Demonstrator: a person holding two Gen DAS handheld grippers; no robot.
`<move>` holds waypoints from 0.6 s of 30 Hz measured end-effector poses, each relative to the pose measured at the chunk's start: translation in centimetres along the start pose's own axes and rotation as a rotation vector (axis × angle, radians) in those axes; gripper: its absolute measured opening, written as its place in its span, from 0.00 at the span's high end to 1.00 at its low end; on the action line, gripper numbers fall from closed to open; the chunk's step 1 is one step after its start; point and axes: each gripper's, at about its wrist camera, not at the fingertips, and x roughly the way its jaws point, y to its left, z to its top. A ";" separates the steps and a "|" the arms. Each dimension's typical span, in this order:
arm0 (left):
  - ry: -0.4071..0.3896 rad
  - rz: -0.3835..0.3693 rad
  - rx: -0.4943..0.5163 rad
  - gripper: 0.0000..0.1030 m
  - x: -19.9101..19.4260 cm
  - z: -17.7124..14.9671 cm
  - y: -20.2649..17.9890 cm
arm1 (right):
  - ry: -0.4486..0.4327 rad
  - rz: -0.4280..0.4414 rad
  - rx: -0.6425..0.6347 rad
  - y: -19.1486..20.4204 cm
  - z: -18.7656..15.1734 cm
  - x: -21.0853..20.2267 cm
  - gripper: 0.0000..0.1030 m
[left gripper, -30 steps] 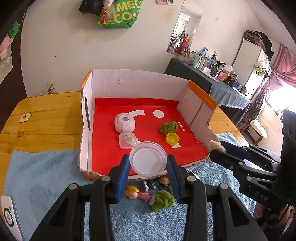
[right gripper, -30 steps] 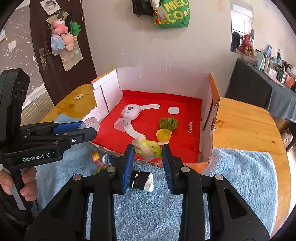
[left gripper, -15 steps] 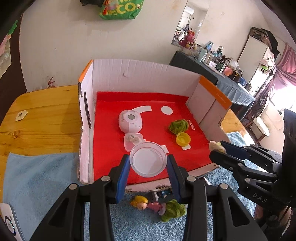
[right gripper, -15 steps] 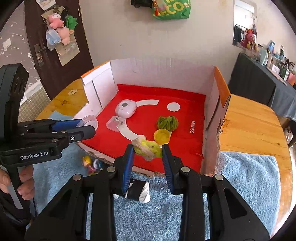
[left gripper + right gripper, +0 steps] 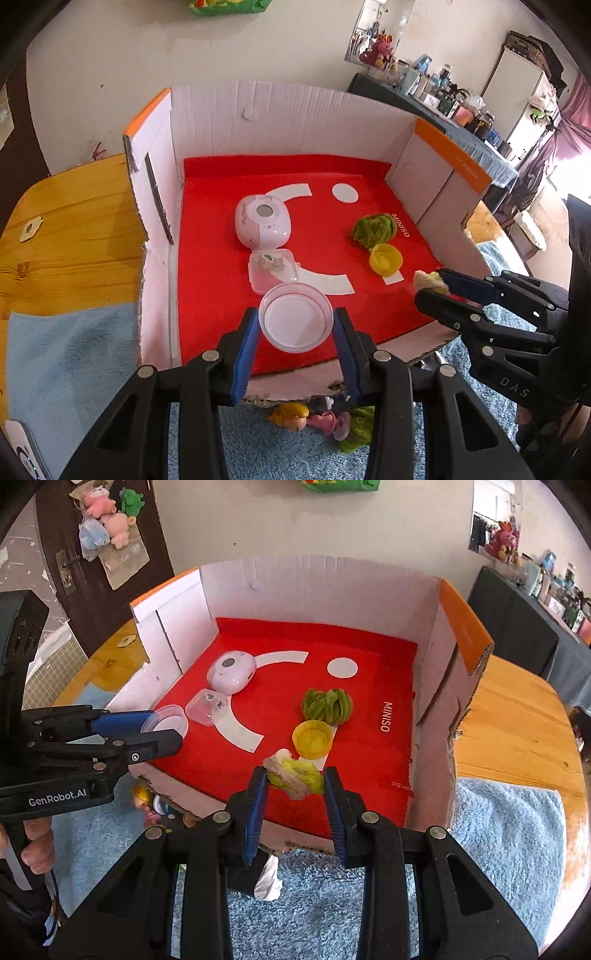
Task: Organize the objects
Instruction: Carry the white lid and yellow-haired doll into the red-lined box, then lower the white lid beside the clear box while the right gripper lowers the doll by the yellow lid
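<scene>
While both grippers hang over the box's red floor, left gripper pinches a clear round lid by its rim, flat face up toward the camera. Right gripper pinches a yellow-green fuzzy toy, long axis crosswise between the pads, pale end toward its left pad. Just ahead of it: yellow cup, then green bundle.

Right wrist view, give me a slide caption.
Right claw holds a green toy over the box; left claw holds a clear lid.
</scene>
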 end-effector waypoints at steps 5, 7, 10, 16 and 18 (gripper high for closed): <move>0.023 0.010 0.002 0.59 0.9 0.1 0.1 | 0.015 0.017 0.007 -0.2 0.3 0.6 0.71; 0.026 0.015 -0.002 0.59 1.1 0.2 0.3 | 0.019 0.019 0.005 -0.2 0.5 0.6 0.71; 0.023 0.011 -0.007 0.59 1.2 0.3 0.4 | 0.015 0.010 -0.002 -0.2 0.6 0.7 0.71; 0.036 0.012 -0.007 0.59 1.8 0.6 0.7 | 0.033 0.030 -0.004 0.0 1.0 1.2 0.71; 0.040 0.014 -0.004 0.59 1.9 0.7 0.7 | 0.048 0.028 -0.001 -0.1 1.2 1.6 0.71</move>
